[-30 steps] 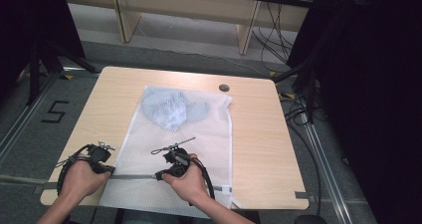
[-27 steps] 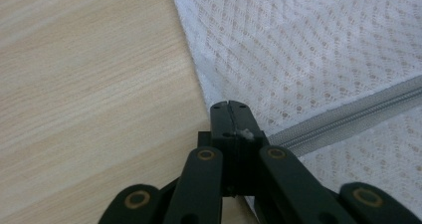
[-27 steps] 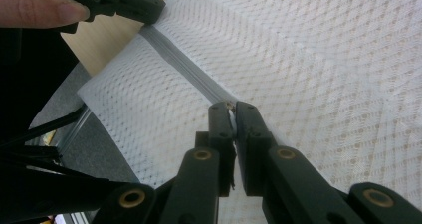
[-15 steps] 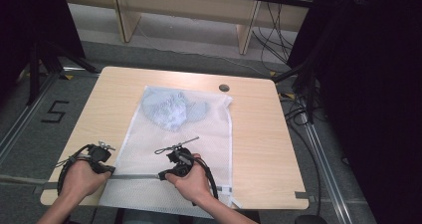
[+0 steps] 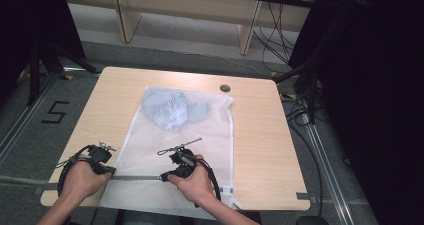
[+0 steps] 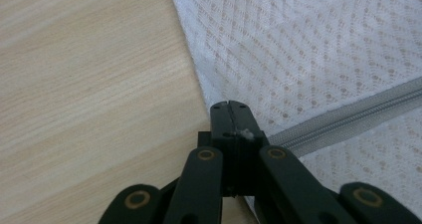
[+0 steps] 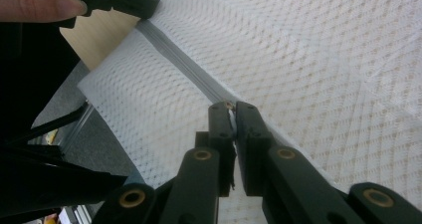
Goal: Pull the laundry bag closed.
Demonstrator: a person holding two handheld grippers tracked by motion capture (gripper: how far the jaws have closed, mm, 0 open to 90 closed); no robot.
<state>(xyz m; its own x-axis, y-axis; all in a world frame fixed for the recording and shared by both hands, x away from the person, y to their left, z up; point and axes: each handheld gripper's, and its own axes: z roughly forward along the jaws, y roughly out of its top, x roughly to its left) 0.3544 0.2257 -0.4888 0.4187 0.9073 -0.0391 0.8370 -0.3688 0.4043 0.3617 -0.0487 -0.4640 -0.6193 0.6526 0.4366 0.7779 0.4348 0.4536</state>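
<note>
left gripper (image 6: 230,104) jaws clamped on mesh bag (image 5: 175,150) edge at zipper (image 6: 348,119) end; right gripper (image 7: 232,106) pinched on zipper pull, pull itself mostly hidden btw jaws.

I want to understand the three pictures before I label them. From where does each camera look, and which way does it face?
High view: above the person's side, looking forward and down at the wooden table and the white mesh laundry bag; both forearms and hands show.
Left gripper view: on the left hand-held gripper, facing the bag's edge; shut jaws show.
Right gripper view: on the right hand-held gripper, looking along the grey zipper; shut jaws show.
All three share the zipper.
</note>
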